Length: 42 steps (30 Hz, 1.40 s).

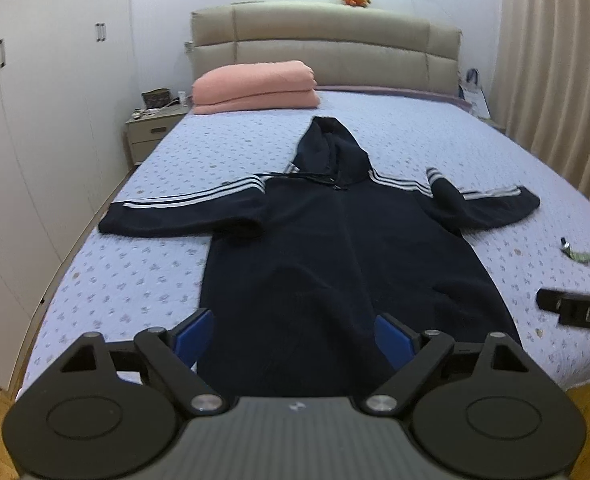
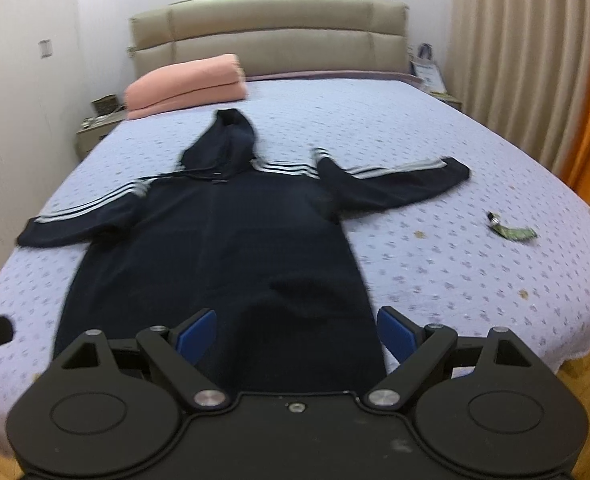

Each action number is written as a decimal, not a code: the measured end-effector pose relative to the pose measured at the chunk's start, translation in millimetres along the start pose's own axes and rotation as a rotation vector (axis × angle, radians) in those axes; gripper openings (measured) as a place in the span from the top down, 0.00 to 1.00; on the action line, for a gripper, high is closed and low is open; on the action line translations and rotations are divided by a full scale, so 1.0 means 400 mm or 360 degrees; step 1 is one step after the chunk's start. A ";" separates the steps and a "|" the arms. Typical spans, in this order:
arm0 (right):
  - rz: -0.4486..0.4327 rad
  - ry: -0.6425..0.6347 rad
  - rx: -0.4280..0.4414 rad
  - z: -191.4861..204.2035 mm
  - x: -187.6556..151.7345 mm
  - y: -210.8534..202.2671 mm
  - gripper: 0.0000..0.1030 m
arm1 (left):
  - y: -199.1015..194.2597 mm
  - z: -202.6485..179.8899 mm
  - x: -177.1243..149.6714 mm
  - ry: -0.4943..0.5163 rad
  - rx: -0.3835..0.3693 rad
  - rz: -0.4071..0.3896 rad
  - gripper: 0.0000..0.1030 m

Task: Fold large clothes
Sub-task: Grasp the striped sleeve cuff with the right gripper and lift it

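Note:
A dark navy hoodie [image 1: 335, 248] with white sleeve stripes lies flat, face up, on the bed, hood toward the headboard and both sleeves spread out sideways. It also shows in the right wrist view [image 2: 223, 240]. My left gripper [image 1: 295, 336] is open and empty, hovering above the hoodie's hem at the foot of the bed. My right gripper [image 2: 297, 334] is open and empty, above the hem's right part. The right gripper's body also shows at the right edge of the left wrist view [image 1: 575, 308].
The bed [image 1: 135, 280] has a light blue patterned cover. A folded pink blanket [image 1: 255, 86] lies by the beige headboard. A small green and metal item [image 2: 509, 228] lies on the bed's right side. A nightstand [image 1: 151, 128] and wardrobes stand left, curtains [image 2: 515, 60] right.

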State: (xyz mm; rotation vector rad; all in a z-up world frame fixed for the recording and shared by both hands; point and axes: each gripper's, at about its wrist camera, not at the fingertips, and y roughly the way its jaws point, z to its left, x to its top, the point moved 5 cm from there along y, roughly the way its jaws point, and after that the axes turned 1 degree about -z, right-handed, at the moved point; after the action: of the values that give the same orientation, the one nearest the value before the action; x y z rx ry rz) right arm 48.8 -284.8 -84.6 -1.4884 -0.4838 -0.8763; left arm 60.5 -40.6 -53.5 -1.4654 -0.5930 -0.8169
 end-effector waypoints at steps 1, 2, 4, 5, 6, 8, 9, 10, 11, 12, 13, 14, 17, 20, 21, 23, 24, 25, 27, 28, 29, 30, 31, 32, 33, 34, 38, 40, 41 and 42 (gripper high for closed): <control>0.0006 0.0022 -0.0009 -0.028 0.006 0.024 0.00 | 0.020 -0.013 0.003 0.0015 0.0003 0.0007 0.14; 0.0009 0.0040 -0.0014 -0.054 0.012 0.045 0.00 | 0.045 -0.028 0.007 0.0028 0.0003 0.0013 0.14; -0.0004 0.0069 -0.0011 -0.111 0.031 0.097 0.00 | 0.085 -0.052 0.019 0.0041 -0.0023 0.0011 0.14; -0.0014 0.0075 -0.0010 -0.137 0.040 0.122 0.00 | 0.115 -0.065 0.029 0.0046 -0.0036 0.0007 0.14; -0.0020 0.0085 -0.0008 -0.164 0.053 0.153 0.00 | 0.138 -0.075 0.038 0.0049 -0.0041 0.0003 0.14; -0.0045 0.0094 -0.0004 -0.220 0.086 0.223 0.00 | 0.206 -0.102 0.058 0.0058 -0.0065 -0.0008 0.14; -0.0056 0.0092 -0.0008 -0.252 0.107 0.265 0.00 | 0.236 -0.113 0.067 0.0061 -0.0075 -0.0004 0.14; -0.0070 0.0087 -0.0024 -0.280 0.127 0.304 0.00 | 0.275 -0.125 0.078 0.0058 -0.0085 -0.0007 0.14; -0.0088 0.0073 -0.0053 -0.307 0.150 0.343 0.00 | 0.305 -0.136 0.087 0.0056 -0.0089 -0.0015 0.14; -0.0107 0.0055 -0.0084 -0.334 0.176 0.388 0.00 | 0.340 -0.147 0.098 0.0057 -0.0094 -0.0022 0.14; -0.0124 0.0038 -0.0119 -0.363 0.204 0.436 0.01 | 0.383 -0.160 0.111 0.0057 -0.0097 -0.0029 0.14; -0.0149 0.0020 -0.0157 -0.393 0.235 0.484 0.01 | 0.414 -0.172 0.120 0.0058 -0.0099 -0.0038 0.14; -0.0247 0.0017 -0.0172 -0.478 0.323 0.609 0.01 | 0.521 -0.209 0.148 0.0090 -0.0104 -0.0060 0.14; -0.0271 0.0139 -0.0203 -0.583 0.411 0.744 0.02 | 0.608 -0.242 0.164 0.0141 -0.0102 -0.0084 0.14; -0.0258 0.0199 -0.0225 -0.620 0.436 0.790 0.06 | 0.638 -0.253 0.167 0.0155 -0.0103 -0.0095 0.14; -0.0239 0.0340 -0.0267 -0.695 0.475 0.877 0.06 | 0.682 -0.270 0.170 0.0161 -0.0105 -0.0113 0.14; -0.0215 0.0429 -0.0275 -0.737 0.493 0.927 0.06 | 0.707 -0.279 0.171 0.0151 -0.0113 -0.0118 0.14; -0.0195 0.0502 -0.0281 -0.773 0.506 0.965 0.06 | 0.725 -0.280 0.171 0.0144 -0.0123 -0.0115 0.14; -0.0153 0.0614 -0.0309 -0.823 0.518 1.037 0.06 | 0.760 -0.290 0.172 0.0130 -0.0137 -0.0114 0.14; -0.0128 0.0676 -0.0315 -0.851 0.520 1.074 0.05 | 0.776 -0.293 0.173 0.0125 -0.0135 -0.0111 0.14; -0.0100 0.0729 -0.0305 -0.868 0.517 1.105 0.05 | 0.792 -0.297 0.174 0.0122 -0.0135 -0.0111 0.14; -0.0082 0.0786 -0.0276 -0.888 0.516 1.137 0.05 | 0.802 -0.299 0.174 0.0121 -0.0135 -0.0114 0.14; -0.0081 0.0838 -0.0261 -0.908 0.514 1.166 0.05 | 0.812 -0.299 0.173 0.0121 -0.0126 -0.0118 0.14; -0.0075 0.0869 -0.0289 -0.920 0.506 1.184 0.05 | 0.814 -0.296 0.171 0.0121 -0.0119 -0.0119 0.14; -0.0060 0.0895 -0.0320 -0.929 0.501 1.205 0.05 | 0.822 -0.293 0.168 0.0121 -0.0109 -0.0119 0.14; -0.0042 0.0909 -0.0337 -0.937 0.495 1.229 0.05 | 0.824 -0.289 0.163 0.0117 -0.0104 -0.0113 0.14; -0.0061 0.0840 -0.0331 -0.917 0.489 1.279 0.26 | 0.857 -0.278 0.144 0.0100 -0.0110 -0.0048 0.14; -0.0056 0.0759 -0.0371 -0.888 0.498 1.285 0.73 | 0.869 -0.278 0.134 0.0108 -0.0105 -0.0026 0.14; -0.0068 0.0716 -0.0392 -0.880 0.505 1.283 0.84 | 0.870 -0.276 0.130 0.0112 -0.0100 -0.0019 0.15; -0.0081 0.0671 -0.0387 -0.866 0.511 1.273 0.87 | 0.869 -0.278 0.126 0.0116 -0.0095 -0.0016 0.16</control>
State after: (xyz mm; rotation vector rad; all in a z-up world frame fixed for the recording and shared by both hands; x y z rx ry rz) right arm 477.1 -729.8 -284.1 -1.4585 -0.1047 -1.2879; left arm 348.3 -182.0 -235.2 -1.4808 -0.5255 -0.8989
